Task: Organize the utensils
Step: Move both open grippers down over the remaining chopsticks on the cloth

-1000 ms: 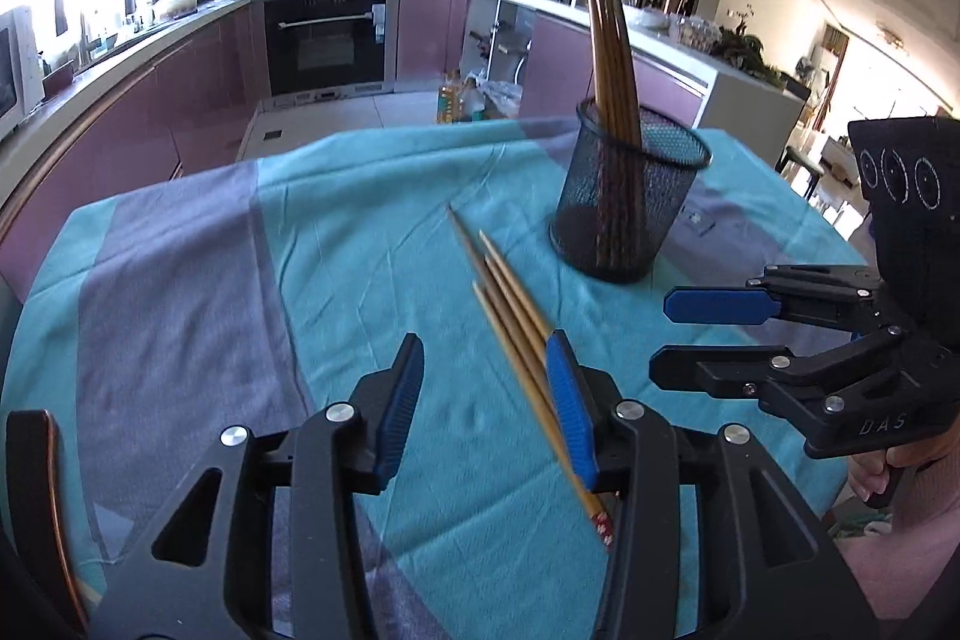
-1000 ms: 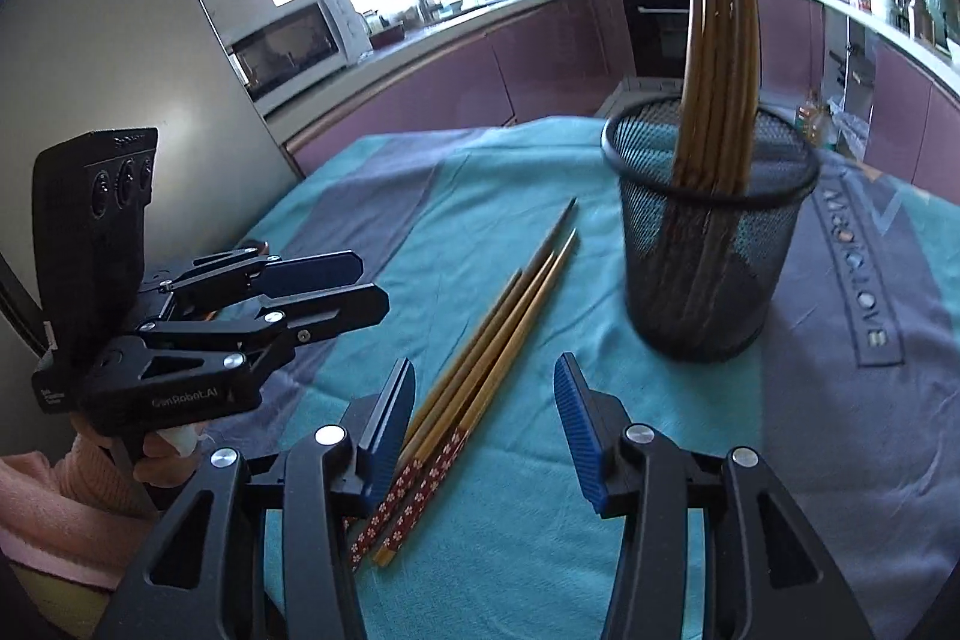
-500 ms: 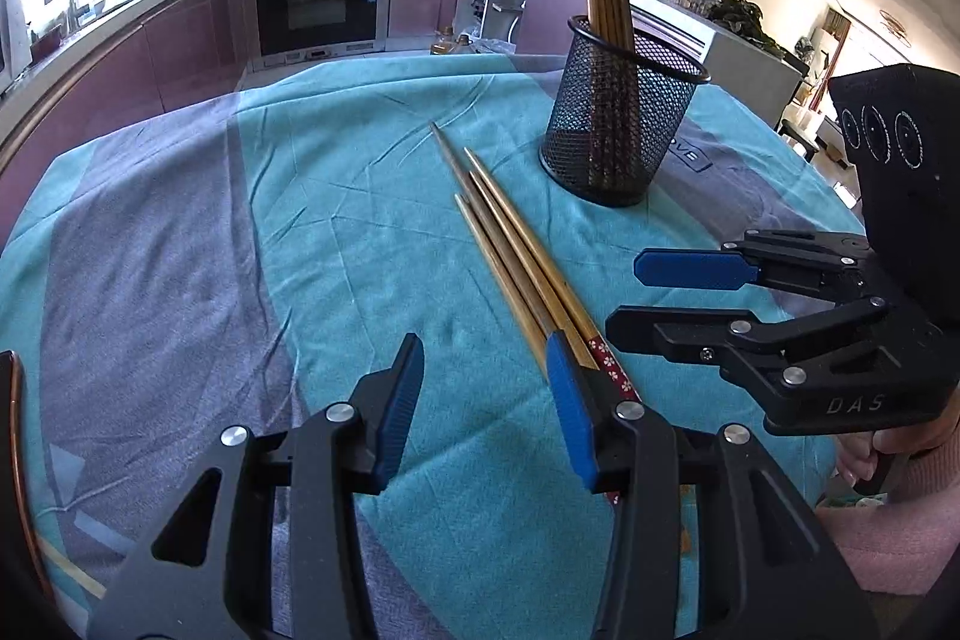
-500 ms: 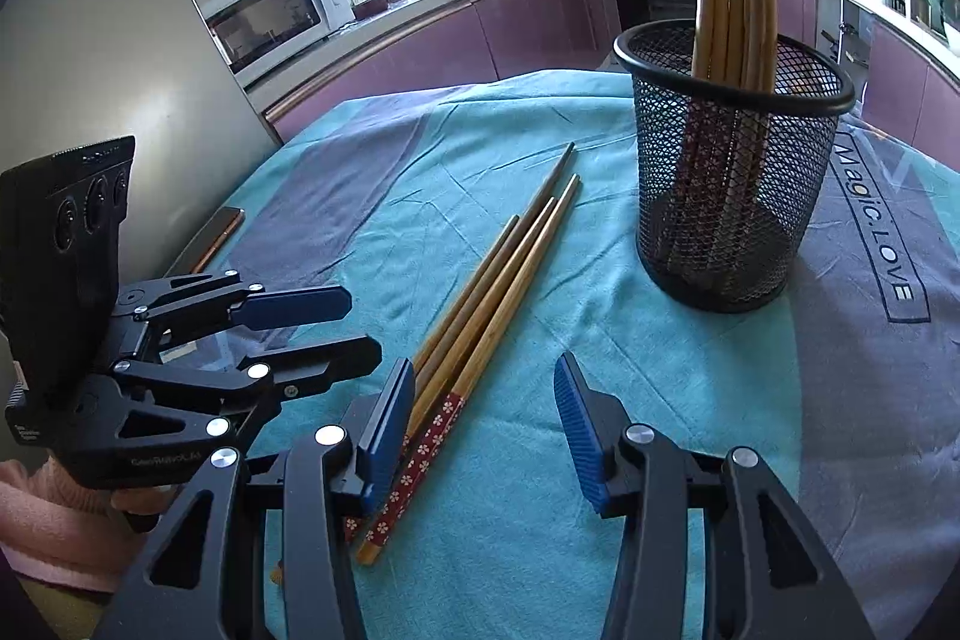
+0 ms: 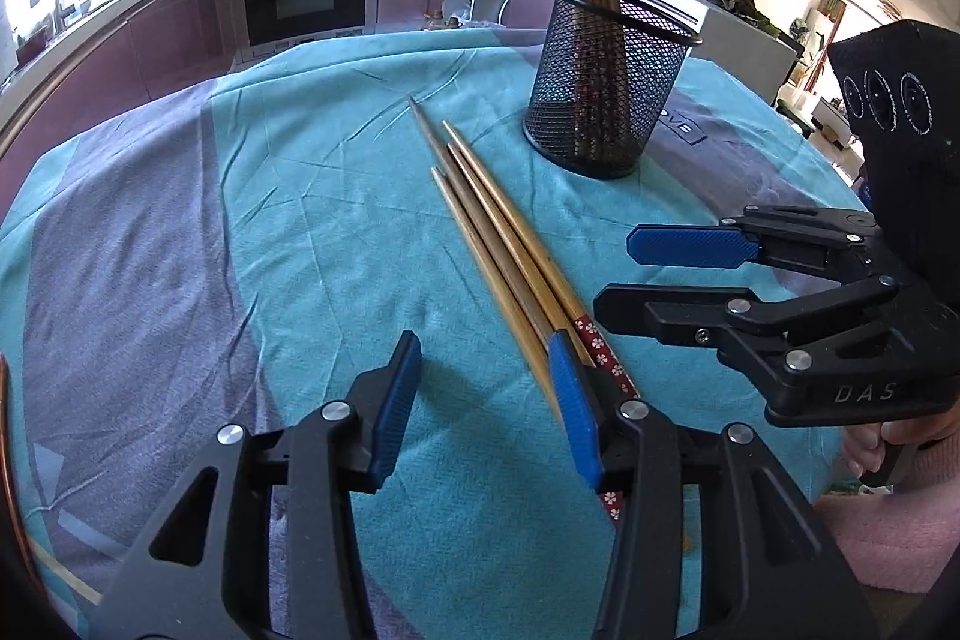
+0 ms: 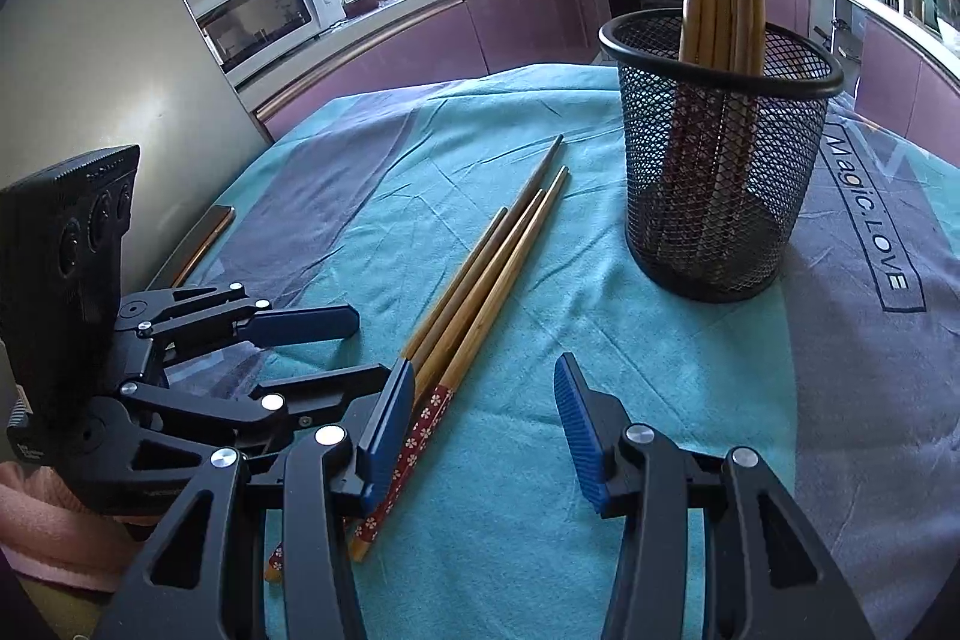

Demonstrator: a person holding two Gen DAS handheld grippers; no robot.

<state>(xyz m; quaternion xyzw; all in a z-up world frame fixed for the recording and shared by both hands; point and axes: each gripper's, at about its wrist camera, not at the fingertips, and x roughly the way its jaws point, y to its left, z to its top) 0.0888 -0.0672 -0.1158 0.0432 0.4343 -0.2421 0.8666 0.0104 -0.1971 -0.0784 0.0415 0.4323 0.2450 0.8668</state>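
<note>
Lying between both gaping tongs (image 5: 486, 400) (image 6: 480, 424), loose chopsticks (image 5: 498, 232) touch neither.

"Magic. LOVE" was printed in white inside a dark outlined strip on the tablecloth (image 6: 870, 244), beside the mesh cup; only "VE" showed in the left view. "DAS" was embossed on the right gripper (image 5: 678, 280) body. Other small labels were unreadable

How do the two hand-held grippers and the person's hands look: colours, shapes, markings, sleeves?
Both the left gripper and the right gripper are matte black plastic linkages with silver rivets and ribbed blue finger pads. Each carries a black box with three round dials. The right gripper's body reads "DAS". The hand behind it wears a pink fuzzy sleeve. No cables are visible.
</note>
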